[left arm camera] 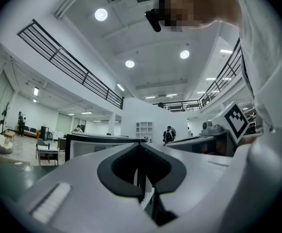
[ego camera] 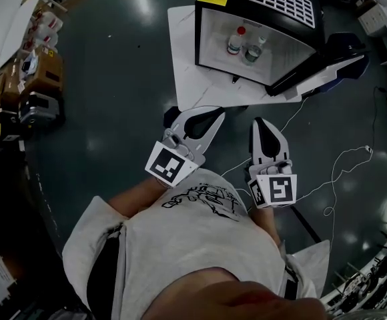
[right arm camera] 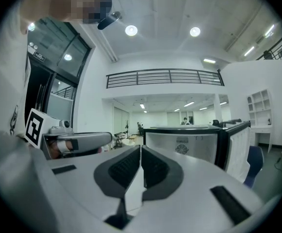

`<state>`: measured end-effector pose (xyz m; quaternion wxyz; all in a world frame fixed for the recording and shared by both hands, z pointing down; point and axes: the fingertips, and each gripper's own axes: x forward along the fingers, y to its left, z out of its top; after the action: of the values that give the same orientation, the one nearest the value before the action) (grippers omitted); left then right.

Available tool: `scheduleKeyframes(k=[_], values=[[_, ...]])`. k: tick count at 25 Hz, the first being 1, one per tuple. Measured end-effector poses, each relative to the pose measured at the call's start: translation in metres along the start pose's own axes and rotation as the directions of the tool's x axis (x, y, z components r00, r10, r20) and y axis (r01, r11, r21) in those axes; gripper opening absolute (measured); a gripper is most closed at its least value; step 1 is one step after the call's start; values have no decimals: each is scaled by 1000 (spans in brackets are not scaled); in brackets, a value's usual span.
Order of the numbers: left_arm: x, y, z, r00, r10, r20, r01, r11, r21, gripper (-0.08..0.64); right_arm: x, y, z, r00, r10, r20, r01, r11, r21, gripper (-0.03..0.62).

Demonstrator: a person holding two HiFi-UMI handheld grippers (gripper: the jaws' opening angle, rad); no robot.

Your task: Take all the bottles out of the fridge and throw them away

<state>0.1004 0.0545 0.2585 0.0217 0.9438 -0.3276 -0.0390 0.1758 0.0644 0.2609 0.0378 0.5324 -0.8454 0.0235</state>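
A small black fridge [ego camera: 260,9] stands open on a white board [ego camera: 183,59] ahead of me, its door [ego camera: 327,72] swung out to the right. Inside are a red-capped bottle [ego camera: 236,41] and a white-capped bottle [ego camera: 252,51], both upright. My left gripper [ego camera: 218,115] and right gripper [ego camera: 257,122] are held side by side in front of the person's chest, short of the board, pointing at the fridge. In the left gripper view the left gripper [left arm camera: 140,145] is shut with nothing in it. The right gripper [right arm camera: 141,149] is shut and empty too, with the fridge [right arm camera: 185,144] beyond it.
Cardboard boxes [ego camera: 43,72] and clutter line the left side. A white cable [ego camera: 327,172] trails over the dark floor at the right. Racks of equipment [ego camera: 373,279] stand at the bottom right. People [left arm camera: 168,134] are far off in the hall.
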Motion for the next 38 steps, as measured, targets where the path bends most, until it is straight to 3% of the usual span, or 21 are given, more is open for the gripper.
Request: scheduleKeyframes(k=[10,25,33,36,38], values=[[26,57,-1,1000,-15,-11,15,1000,18,9,60,-12,-1,1000,-10,-3,10,1000,16,11],[82,55,-16,1000,9,-20,-9,1000,-21,9,70,-67,-9,999,3,-37,-3,1000,-15,11],[112,59,-41,998,-2,-66,4,1000,28,9,82,-94,-28,999,2,-40,-3,1000,-17,12],[124,68,-51,999,-25,-39,28,996,87,9,90,-104,-34,999,-12,-31,12,1000,-25,12],[131,75,-58,999,-23,-27,25,997,72,9,96,-111,-40,999,-21,-24,20,999,-30,12]])
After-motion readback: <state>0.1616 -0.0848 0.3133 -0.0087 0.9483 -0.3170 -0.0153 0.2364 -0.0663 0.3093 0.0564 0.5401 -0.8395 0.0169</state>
